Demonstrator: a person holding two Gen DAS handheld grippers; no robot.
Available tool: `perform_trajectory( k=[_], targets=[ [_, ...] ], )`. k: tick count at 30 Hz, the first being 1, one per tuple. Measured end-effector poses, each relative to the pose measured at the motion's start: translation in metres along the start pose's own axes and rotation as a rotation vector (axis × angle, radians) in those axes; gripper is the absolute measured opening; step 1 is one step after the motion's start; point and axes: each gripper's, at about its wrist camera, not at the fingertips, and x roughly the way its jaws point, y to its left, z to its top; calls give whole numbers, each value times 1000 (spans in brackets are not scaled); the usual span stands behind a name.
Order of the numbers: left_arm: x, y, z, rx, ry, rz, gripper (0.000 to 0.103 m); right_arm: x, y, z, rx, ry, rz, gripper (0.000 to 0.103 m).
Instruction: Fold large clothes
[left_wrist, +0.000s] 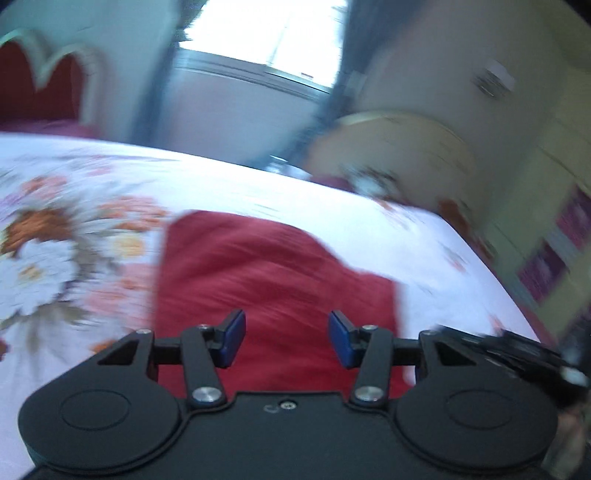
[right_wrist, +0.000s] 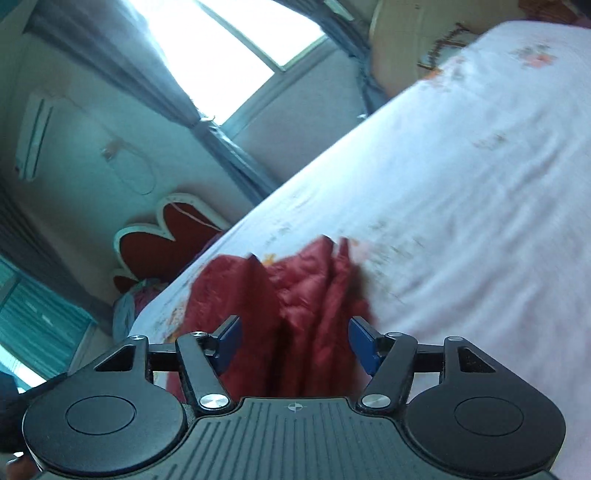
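- My left hand-held gripper (left_wrist: 287, 339) is spread wide, empty, over the blurred red garment (left_wrist: 266, 280).
- My right hand-held gripper (right_wrist: 294, 341) gapes too; the bed (right_wrist: 461, 192) is smeared.

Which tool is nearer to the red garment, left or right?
Cannot tell. The left tool and the right tool are both open over the red garment, which fills each gap; neither grips it.

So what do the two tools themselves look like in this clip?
Both are matte black with two round housings, silver pivot screws and blue pads on the fingers. The left tool has a smooth flat top plate; the right tool has a ribbed top plate with a small crosshair mark. No cables or sleeves are clearly visible.
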Motion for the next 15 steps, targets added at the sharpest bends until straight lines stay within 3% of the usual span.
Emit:
perform_trajectory(
  k=[2,5,8,10,13,15],
  targets=[
    [14,23,7,-32,-4,24,47,17,14,10,-40,12,3,59],
    [39,40,13,-44,1,20,42,54,24,23,-75,68,1,37],
    [64,47,11,-45,10,3,37,81,28,23,-111,114,-29,32],
    [77,47,10,-56,14,-40,37,90,28,20,-127,134,-50,12],
    [91,36,8,-29,42,-106,37,90,22,11,-156,131,-121,12],
    [105,28,7,22,76,-109,37,92,7,6,-136,138,-180,12]
  ],
)
